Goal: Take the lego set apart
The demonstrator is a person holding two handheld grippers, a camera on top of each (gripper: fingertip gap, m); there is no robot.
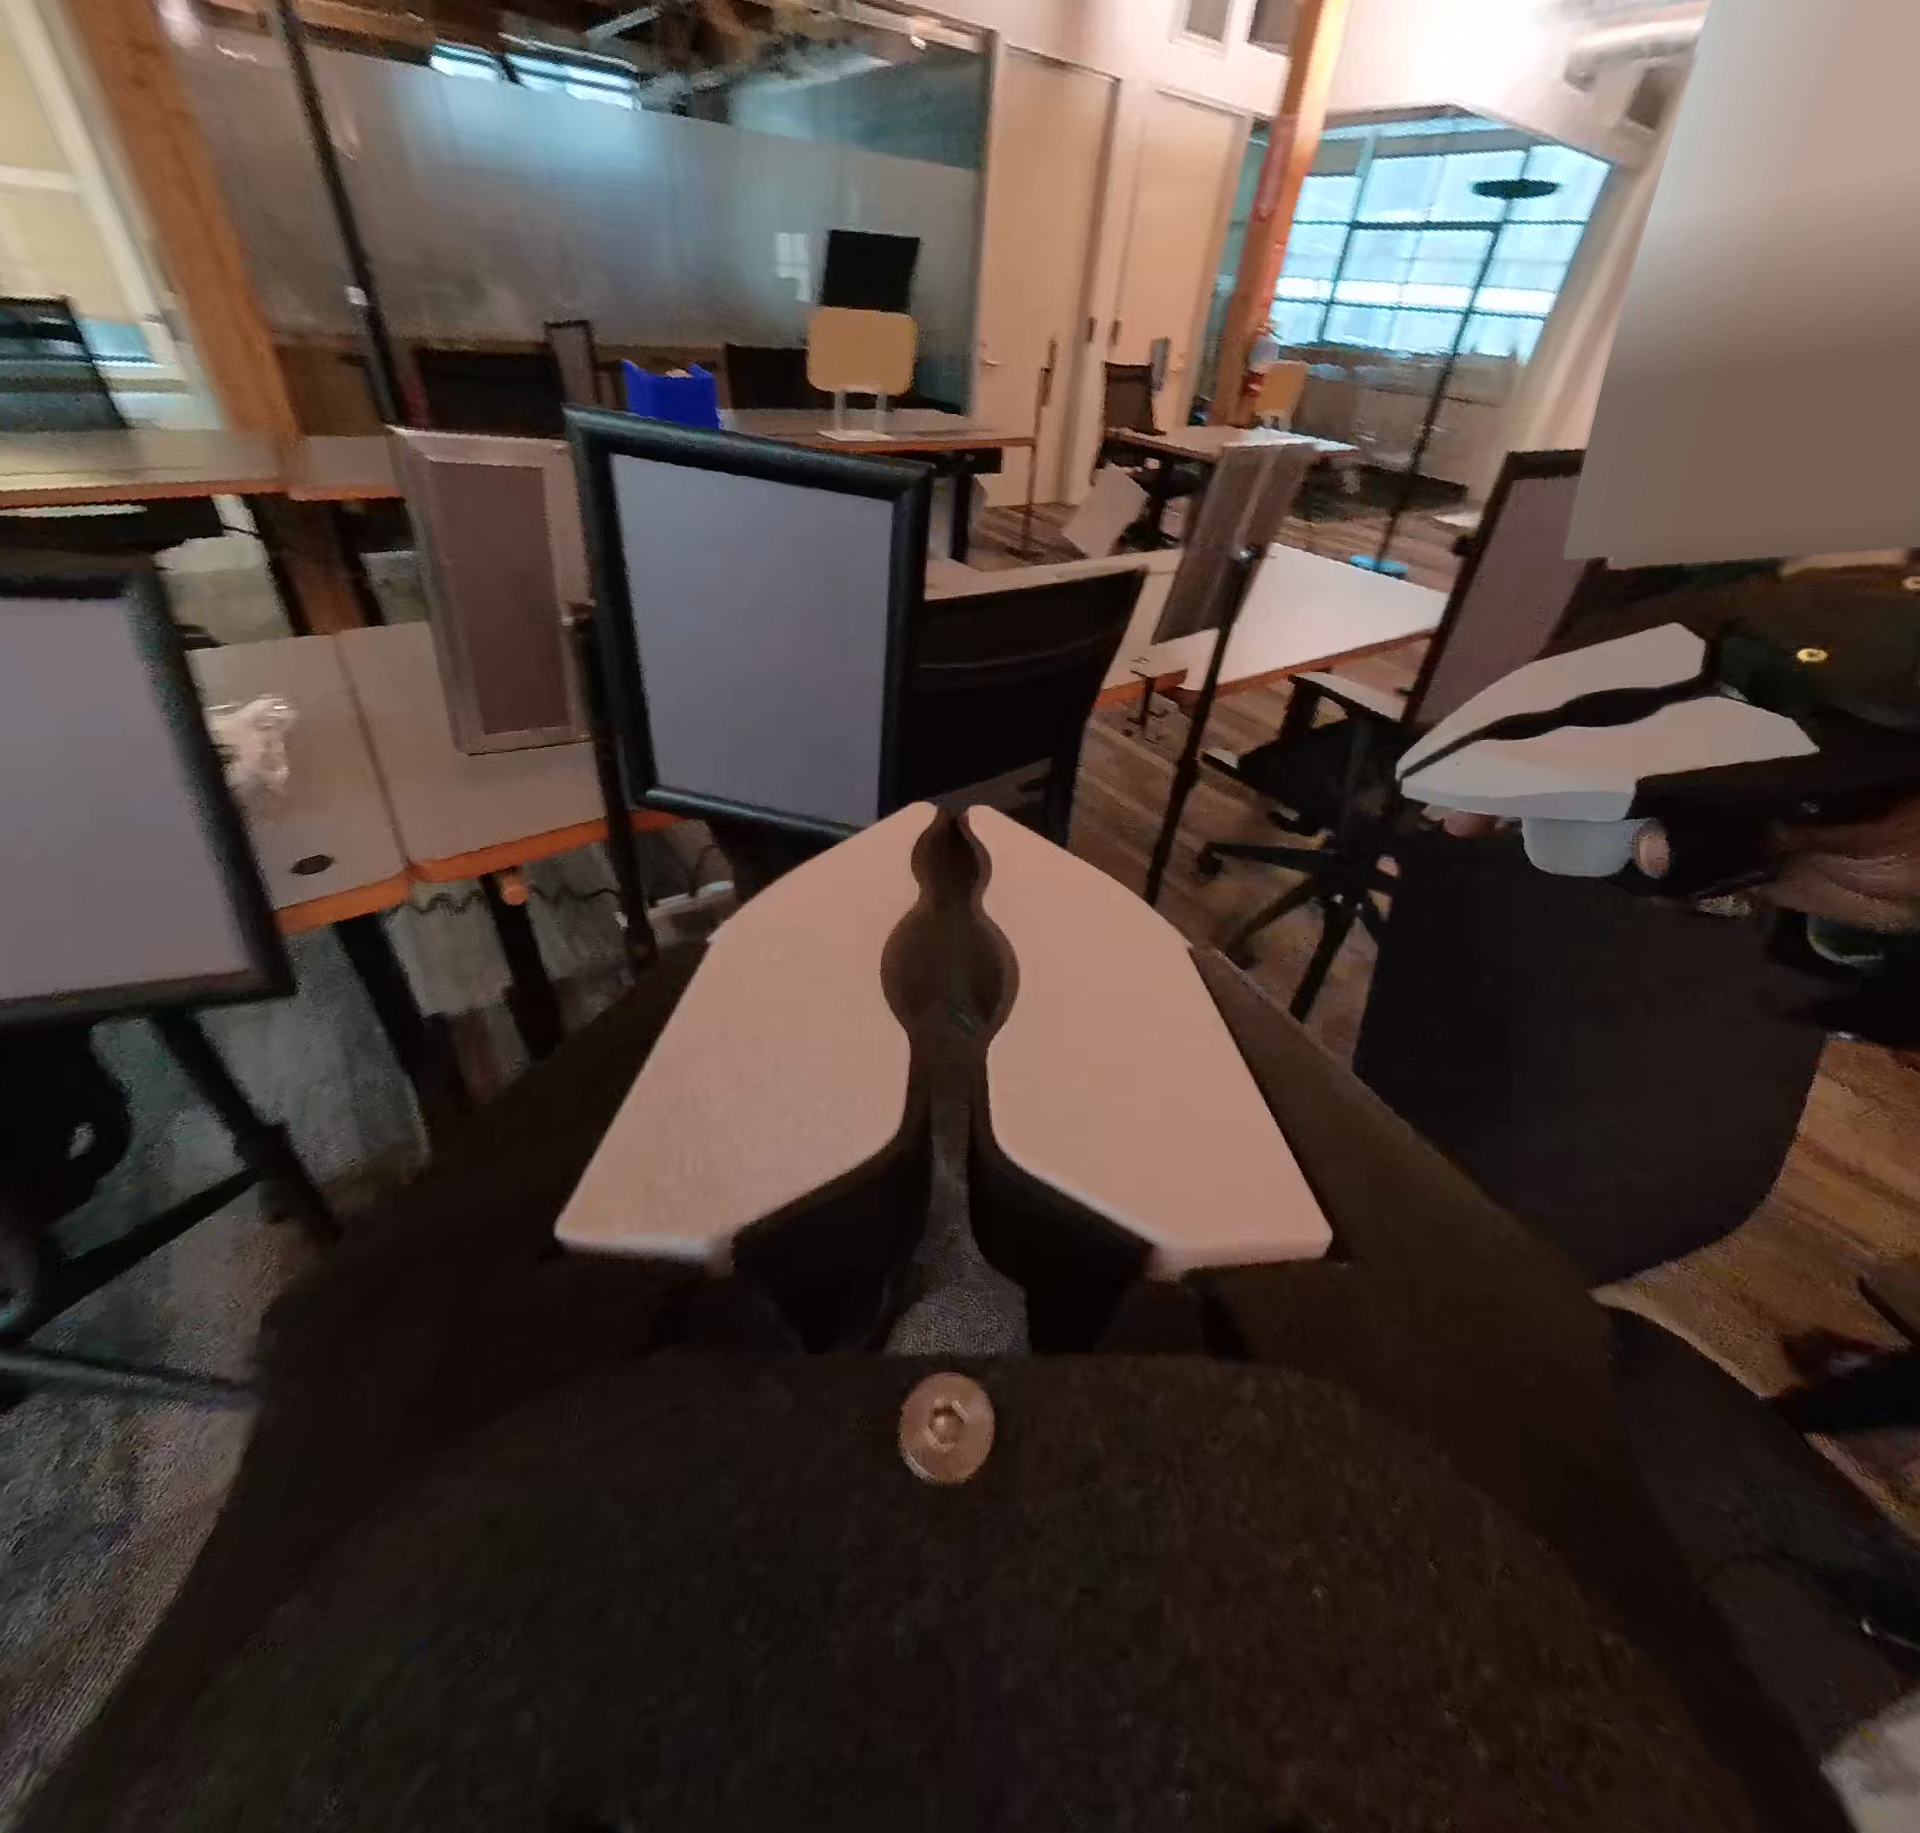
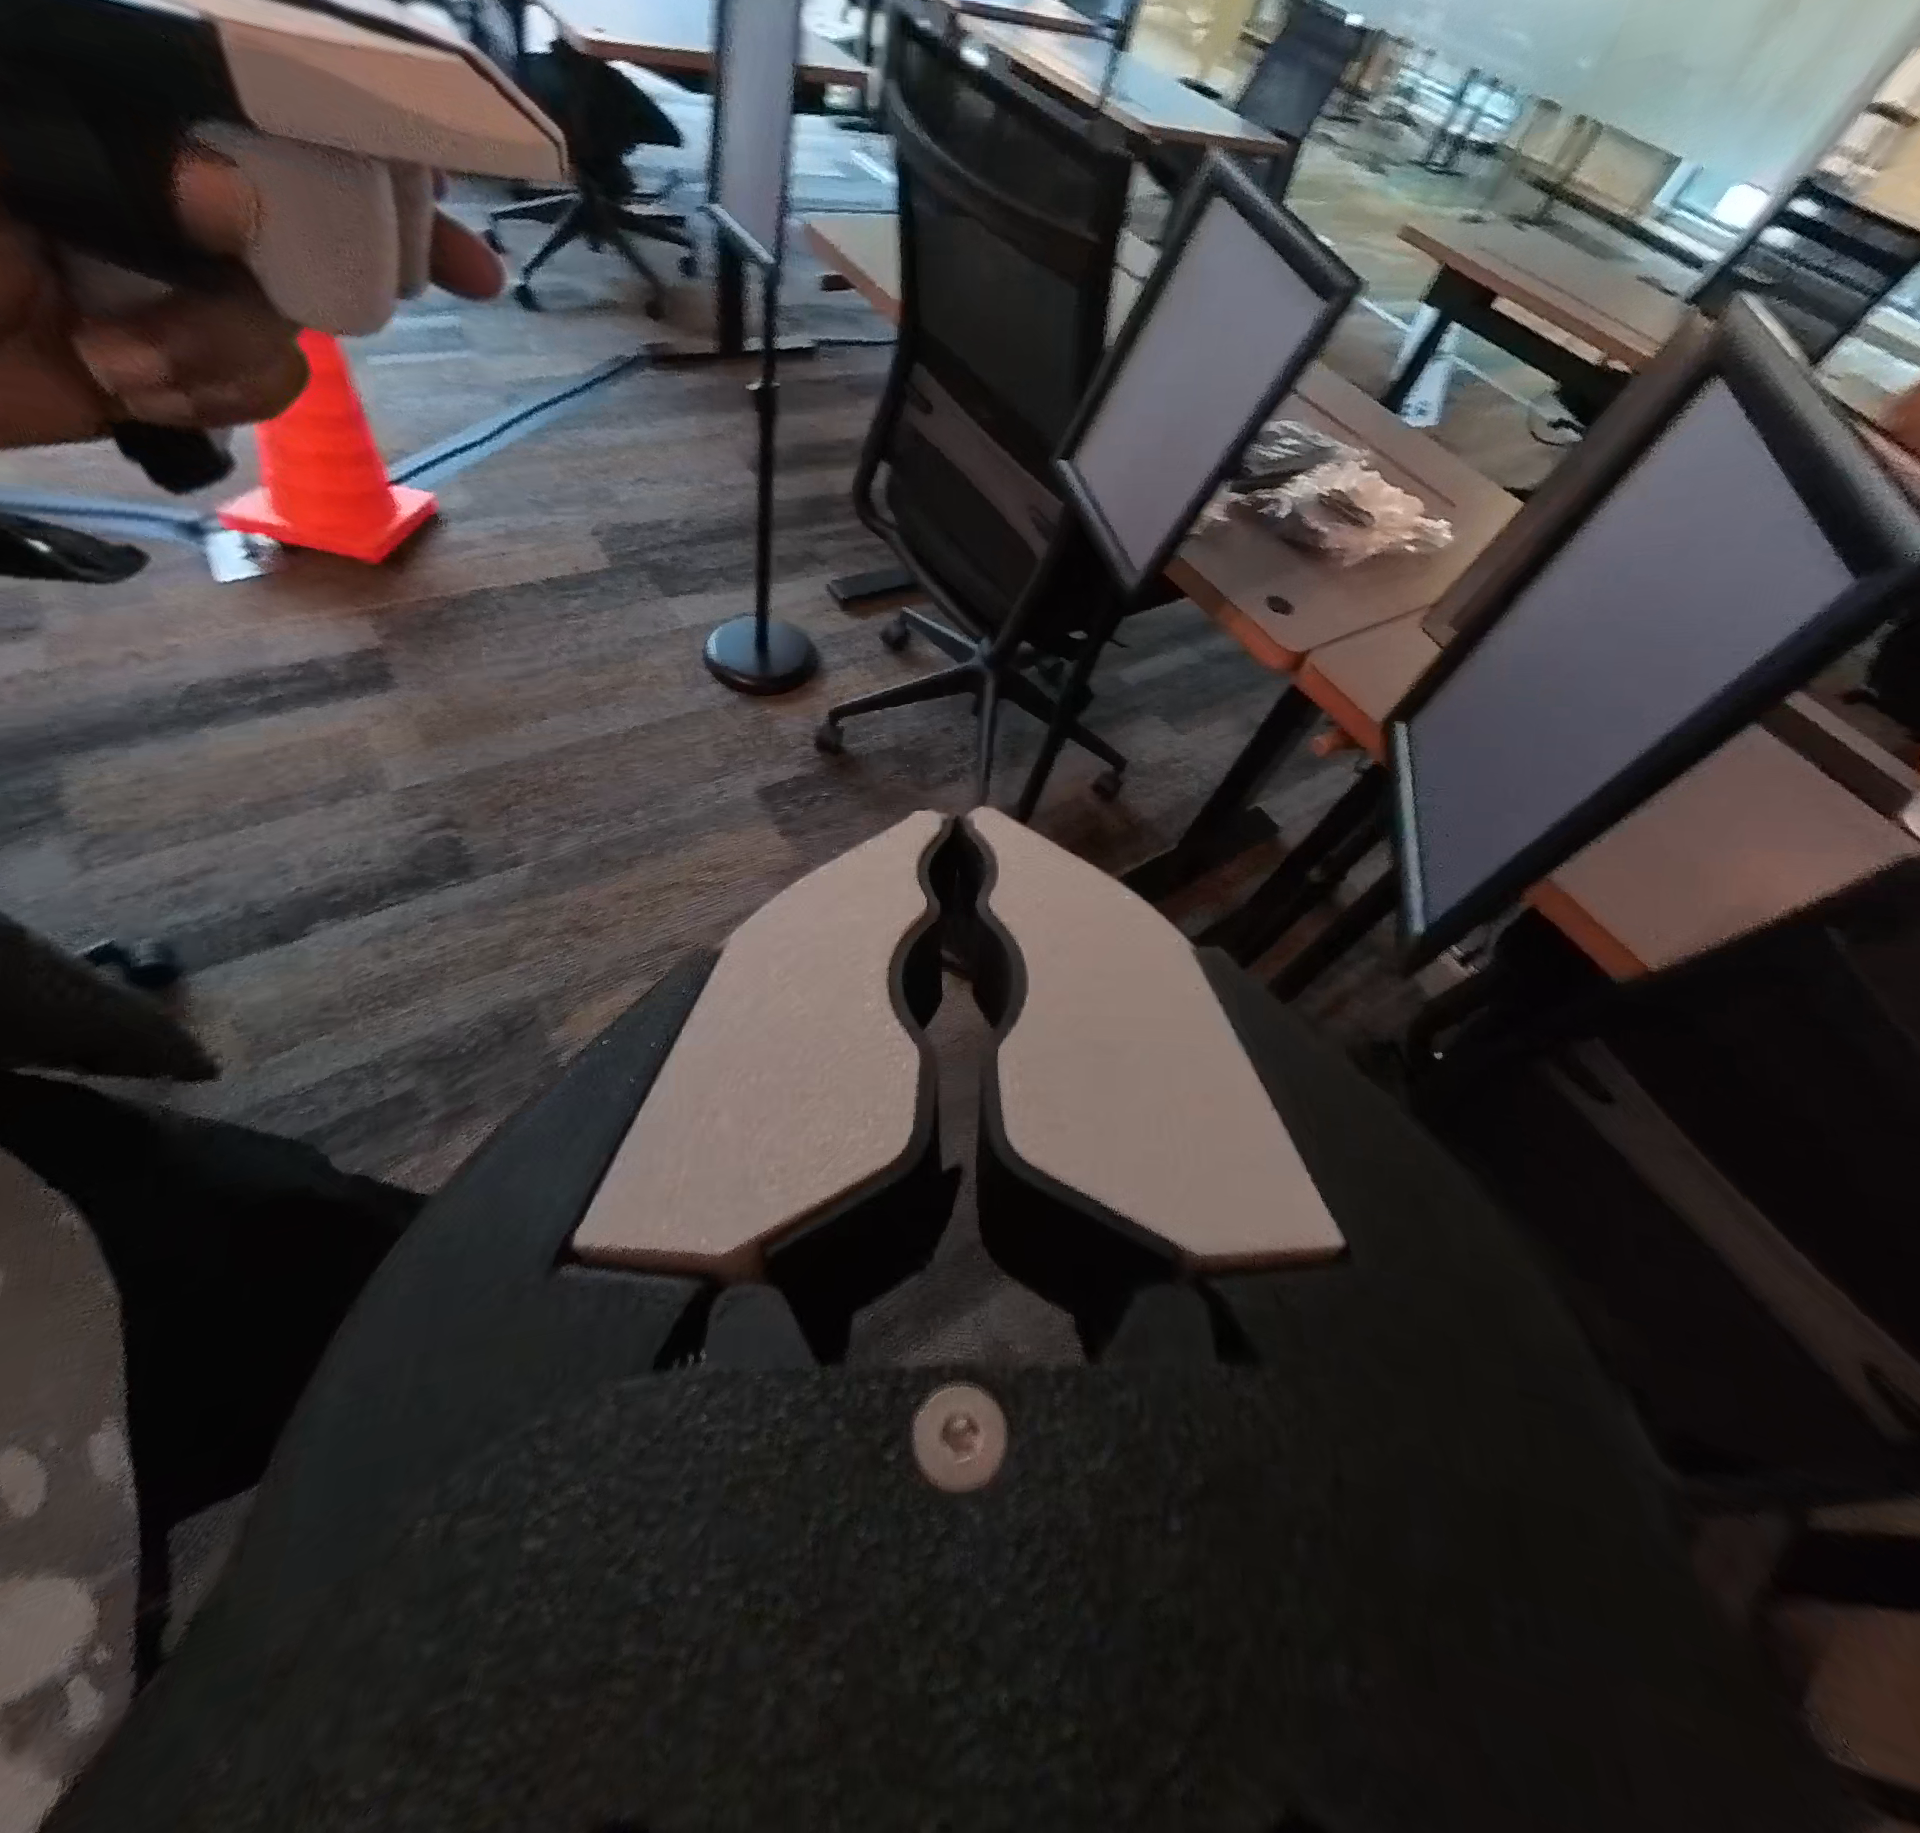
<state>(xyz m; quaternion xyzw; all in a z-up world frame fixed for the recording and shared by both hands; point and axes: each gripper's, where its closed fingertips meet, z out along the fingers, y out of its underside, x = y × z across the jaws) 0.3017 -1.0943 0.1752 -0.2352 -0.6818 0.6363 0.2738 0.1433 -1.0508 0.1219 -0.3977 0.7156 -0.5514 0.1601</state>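
In my left wrist view, my left gripper has its two pale, flat fingers pressed together at the tips, and they pinch nothing. It is held up in the air and points out into a big office room. Just past its tips stands a black framed blank sign board on a thin black pole, and a black mesh office chair sits right beside that board. Behind them are long grey desks with orange edges. Far back on another desk I see a bright blue box. At the right edge my right gripper shows from the side, with a hand wrapped around its black handle. I cannot see the lego set here. In my right wrist view, my right gripper is closed up too, tips touching, with nothing between them. It points down at a dark wood-look floor. A bright orange plastic cone stands on that floor at the left. In the top left corner a hand holds my left gripper. A crumpled clear plastic bag lies on a desk at the right. The lego set is not in this view either.
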